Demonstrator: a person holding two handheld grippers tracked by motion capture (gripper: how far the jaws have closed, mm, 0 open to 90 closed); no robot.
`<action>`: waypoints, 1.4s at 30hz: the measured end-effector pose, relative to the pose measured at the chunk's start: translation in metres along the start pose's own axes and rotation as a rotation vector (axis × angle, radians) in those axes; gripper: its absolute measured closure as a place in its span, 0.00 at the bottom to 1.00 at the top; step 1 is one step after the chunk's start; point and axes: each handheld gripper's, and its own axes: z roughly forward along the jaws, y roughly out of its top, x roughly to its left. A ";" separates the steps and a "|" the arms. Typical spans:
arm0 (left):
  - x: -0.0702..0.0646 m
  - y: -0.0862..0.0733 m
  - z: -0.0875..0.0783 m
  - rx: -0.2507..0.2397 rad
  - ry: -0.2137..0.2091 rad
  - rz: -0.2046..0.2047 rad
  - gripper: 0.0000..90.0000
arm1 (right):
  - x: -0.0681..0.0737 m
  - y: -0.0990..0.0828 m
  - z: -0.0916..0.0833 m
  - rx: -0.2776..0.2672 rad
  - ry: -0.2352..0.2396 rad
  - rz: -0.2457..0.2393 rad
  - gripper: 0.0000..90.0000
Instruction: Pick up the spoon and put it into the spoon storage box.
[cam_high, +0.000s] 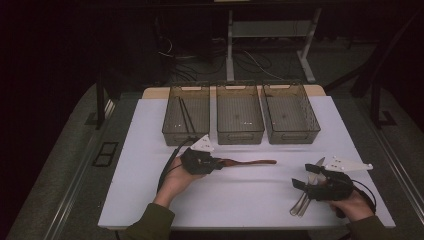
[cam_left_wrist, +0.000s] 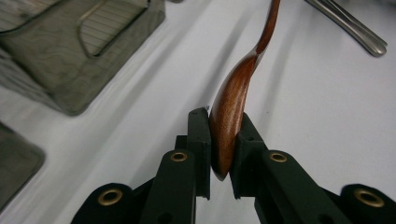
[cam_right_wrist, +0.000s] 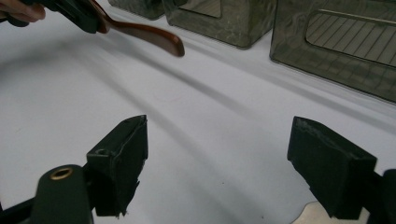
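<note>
left gripper (cam_high: 216, 163): clamped on wooden spoon (cam_high: 250, 162) bowel end, handle pointing level, just in front of middle basket (cam_high: 239, 134)
right gripper (cam_high: 305, 176): jaws wide apart, nothing between, hand resting near cutlery (cam_high: 301, 202), right of middle basket

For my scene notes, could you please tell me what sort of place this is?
Probably a lab or workshop set up for recording. A white table bears three mesh bins in a row, while cables and desk legs stand on the dark floor behind.
</note>
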 end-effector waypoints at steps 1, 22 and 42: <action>0.001 0.000 -0.001 -0.001 0.009 -0.010 0.89 | 0.000 0.000 0.000 0.000 -0.001 0.001 0.23; 0.012 0.026 -0.029 -0.085 0.129 -0.147 0.89 | 0.000 0.000 0.000 -0.006 -0.002 0.008 0.23; 0.058 0.078 -0.022 -0.099 0.301 -0.272 0.89 | 0.001 0.000 -0.001 -0.014 0.008 0.014 0.23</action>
